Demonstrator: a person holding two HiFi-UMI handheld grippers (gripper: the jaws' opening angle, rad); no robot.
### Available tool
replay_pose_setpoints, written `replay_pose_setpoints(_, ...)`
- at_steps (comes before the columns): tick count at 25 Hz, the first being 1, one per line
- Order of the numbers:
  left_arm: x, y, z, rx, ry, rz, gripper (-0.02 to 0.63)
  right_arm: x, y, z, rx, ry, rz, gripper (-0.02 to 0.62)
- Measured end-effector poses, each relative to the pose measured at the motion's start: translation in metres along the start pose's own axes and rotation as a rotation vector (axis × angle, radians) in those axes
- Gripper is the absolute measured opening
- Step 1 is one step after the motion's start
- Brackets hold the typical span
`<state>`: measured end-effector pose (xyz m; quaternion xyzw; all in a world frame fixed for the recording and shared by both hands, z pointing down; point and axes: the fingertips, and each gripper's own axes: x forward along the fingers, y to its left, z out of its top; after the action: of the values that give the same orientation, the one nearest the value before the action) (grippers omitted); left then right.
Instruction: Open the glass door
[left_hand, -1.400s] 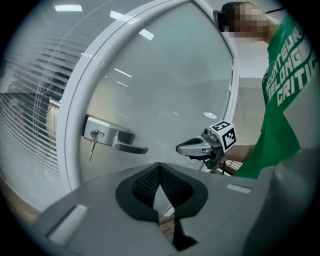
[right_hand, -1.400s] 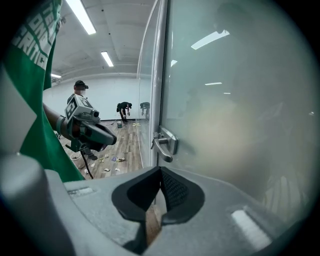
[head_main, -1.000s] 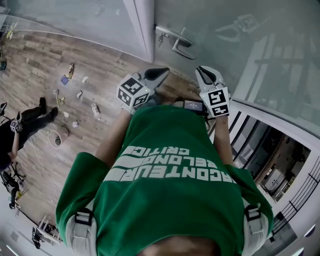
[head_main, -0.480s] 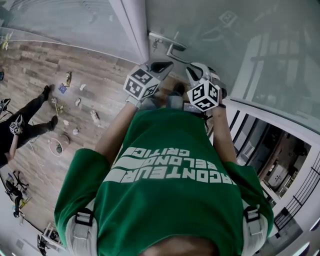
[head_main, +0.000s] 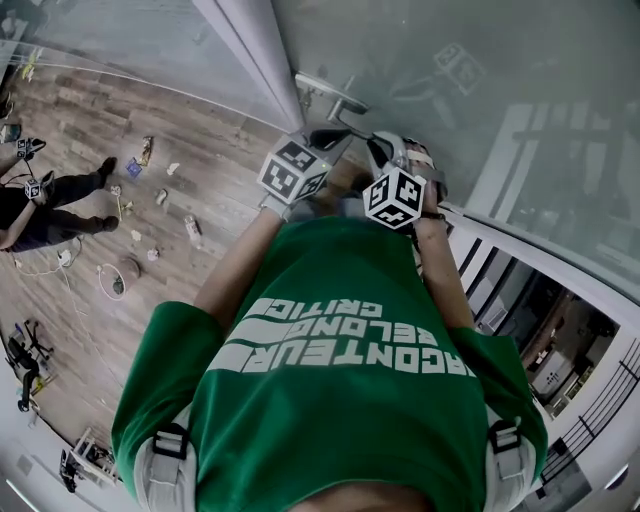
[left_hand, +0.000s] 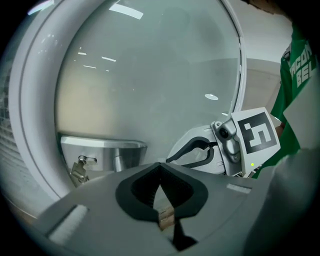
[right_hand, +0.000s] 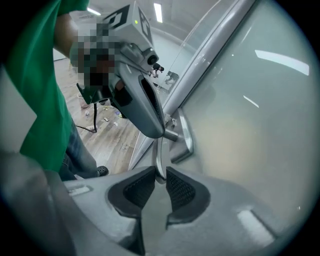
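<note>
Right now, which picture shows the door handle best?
The right gripper view: the handle is close up, its lever between the right gripper's jaws. The left gripper view shows only its plate; the head view shows it small.

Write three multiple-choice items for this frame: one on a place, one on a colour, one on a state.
1. The door handle's end is: A between the right gripper's jaws; B between the left gripper's jaws; C clear of both.
2. The person's shirt is: A red; B green; C white.
3. The left gripper's jaws are: A wide apart; B clamped on the handle; C together, empty.
Answers: 1 A, the right gripper view shows the lever between its pads; 2 B, it is green in the head view; 3 C, the left gripper view shows the tips meeting with nothing between them.
</note>
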<state>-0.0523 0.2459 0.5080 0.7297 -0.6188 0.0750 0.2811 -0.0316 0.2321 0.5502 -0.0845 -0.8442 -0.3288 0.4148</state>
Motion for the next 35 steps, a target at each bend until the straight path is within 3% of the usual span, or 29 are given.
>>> replay_pose_setpoints(11, 0.016, 0.003, -0.017, -0.007, 0.081, 0.037, 0.014, 0.008, 0.014, 0.002, -0.172, 0.014, 0.026, 0.052)
replay_pose_setpoints(20, 0.014, 0.008, -0.016, -0.039, 0.081, 0.028, 0.014, 0.011, 0.012, 0.006, -0.127, 0.017, 0.062, 0.046)
replay_pose_setpoints(35, 0.025, 0.008, -0.02, 0.021, 0.178, 0.047, 0.014, 0.029, 0.019, 0.001, -0.065, -0.013, 0.074, 0.046)
